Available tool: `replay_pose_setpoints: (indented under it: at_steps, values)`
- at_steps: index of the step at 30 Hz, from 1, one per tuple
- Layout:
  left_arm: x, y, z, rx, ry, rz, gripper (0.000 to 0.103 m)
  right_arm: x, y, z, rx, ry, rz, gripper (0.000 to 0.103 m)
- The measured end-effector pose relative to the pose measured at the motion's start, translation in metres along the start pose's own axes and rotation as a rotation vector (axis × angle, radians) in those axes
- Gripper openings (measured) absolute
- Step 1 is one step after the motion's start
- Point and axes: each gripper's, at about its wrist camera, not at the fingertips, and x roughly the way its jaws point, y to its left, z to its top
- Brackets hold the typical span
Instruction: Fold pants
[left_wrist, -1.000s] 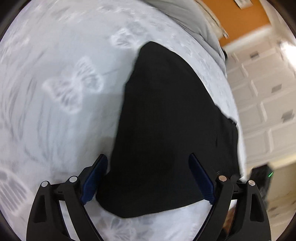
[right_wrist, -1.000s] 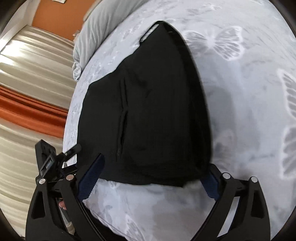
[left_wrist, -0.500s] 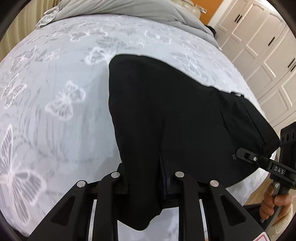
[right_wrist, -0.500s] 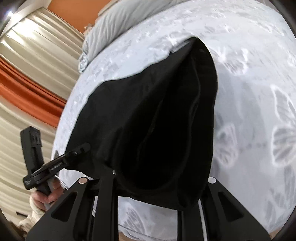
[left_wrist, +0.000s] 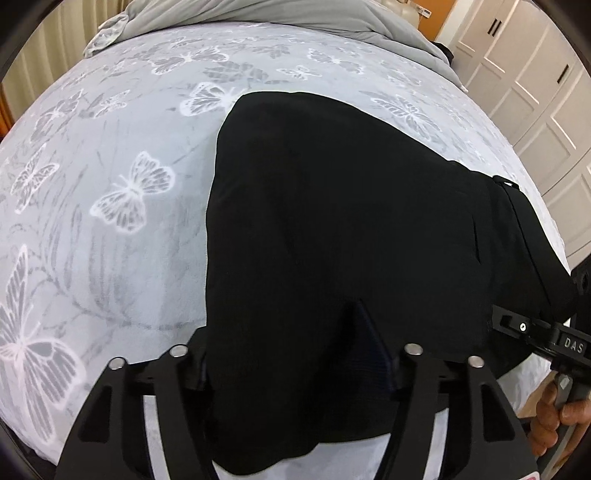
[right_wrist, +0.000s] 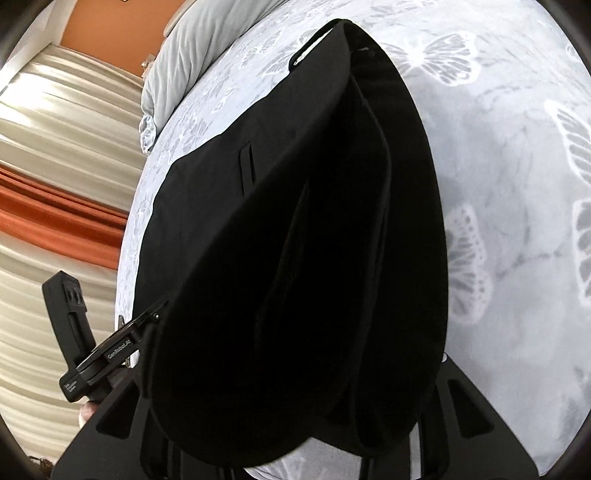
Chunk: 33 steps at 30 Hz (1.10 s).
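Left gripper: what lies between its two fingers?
A fold of the black pants fills the left gripper, shown in the left wrist view.

You are working in a home bedroom: a bed with a butterfly-print bedspread, a bunched grey duvet, white panelled wardrobe doors, pleated cream curtains and an orange wall.
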Motion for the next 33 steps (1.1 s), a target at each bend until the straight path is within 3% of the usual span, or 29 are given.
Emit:
replay_pose_setpoints:
  at_steps: [5, 10, 13, 14, 15, 16, 17, 20, 24, 27, 33]
  values:
    - [0.000, 0.001, 0.001, -0.017, 0.001, -0.002, 0.065, -0.002, -0.002, 0.001, 0.003, 0.004, 0.000, 0.032]
    - [-0.001, 0.001, 0.000, -0.020, 0.003, -0.002, 0.067, -0.010, -0.012, -0.001, 0.038, 0.004, 0.013, 0.038]
    - [0.000, 0.010, 0.002, -0.056, 0.017, -0.052, 0.067, -0.009, -0.012, -0.003, 0.015, -0.005, 0.011, 0.039]
    - [0.000, 0.013, 0.003, -0.071, 0.022, -0.081, 0.063, -0.007, -0.012, -0.003, 0.002, -0.012, 0.016, 0.038]
    - [0.001, 0.019, 0.004, -0.093, 0.024, -0.126, 0.040, -0.005, -0.010, -0.003, -0.002, -0.017, 0.019, 0.029]
    - [0.000, 0.024, 0.005, -0.117, 0.028, -0.174, 0.030, -0.006, -0.010, -0.003, -0.006, -0.022, 0.038, 0.020]
    - [0.001, 0.030, 0.007, -0.152, 0.042, -0.230, 0.021, -0.009, -0.008, -0.004, -0.012, -0.031, 0.044, 0.019]
    - [-0.008, 0.048, 0.012, -0.242, 0.056, -0.365, 0.015, -0.032, 0.009, -0.007, -0.057, -0.081, 0.076, 0.017]
    - [-0.065, 0.051, 0.014, -0.242, -0.021, -0.462, 0.012, -0.080, 0.036, -0.024, -0.102, -0.142, 0.155, 0.017]
    - [-0.106, 0.053, 0.010, -0.250, -0.032, -0.519, 0.012, -0.108, 0.054, -0.039, -0.145, -0.150, 0.196, 0.017]
    - [-0.165, 0.040, 0.013, -0.202, -0.080, -0.537, 0.012, -0.153, 0.088, -0.046, -0.258, -0.192, 0.221, 0.017]
